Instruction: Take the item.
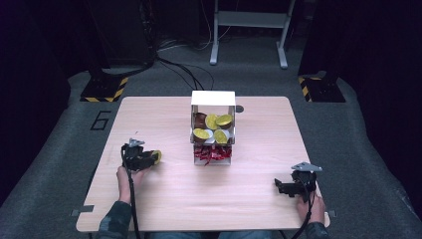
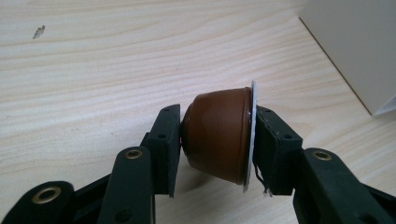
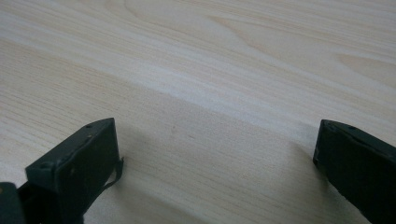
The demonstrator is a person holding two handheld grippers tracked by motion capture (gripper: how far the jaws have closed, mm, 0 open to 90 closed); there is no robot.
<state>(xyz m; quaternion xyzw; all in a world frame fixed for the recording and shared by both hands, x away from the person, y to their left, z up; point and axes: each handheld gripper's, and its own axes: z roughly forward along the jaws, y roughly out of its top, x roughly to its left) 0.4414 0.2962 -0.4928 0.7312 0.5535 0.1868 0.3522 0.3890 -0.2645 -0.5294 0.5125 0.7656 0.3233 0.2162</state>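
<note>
My left gripper (image 2: 217,140) is shut on a brown coffee capsule (image 2: 219,135), one jaw on its base and the other on its foil lid. In the high view that left gripper (image 1: 148,159) is low over the left part of the wooden table (image 1: 164,199), and the capsule's yellow lid (image 1: 157,157) peeks out at its tip. A white box (image 1: 213,99) at the table's middle holds several more capsules (image 1: 213,127) with yellow lids. My right gripper (image 1: 278,186) rests near the front right corner, and its jaws (image 3: 215,154) stand wide apart over bare wood.
The white box's wall (image 2: 359,46) rises at the upper right of the left gripper view. Red shredded filler (image 1: 211,153) lies at the box's front. Beyond the table stand a white metal frame (image 1: 249,25), cables and two yellow-black striped bases (image 1: 102,92).
</note>
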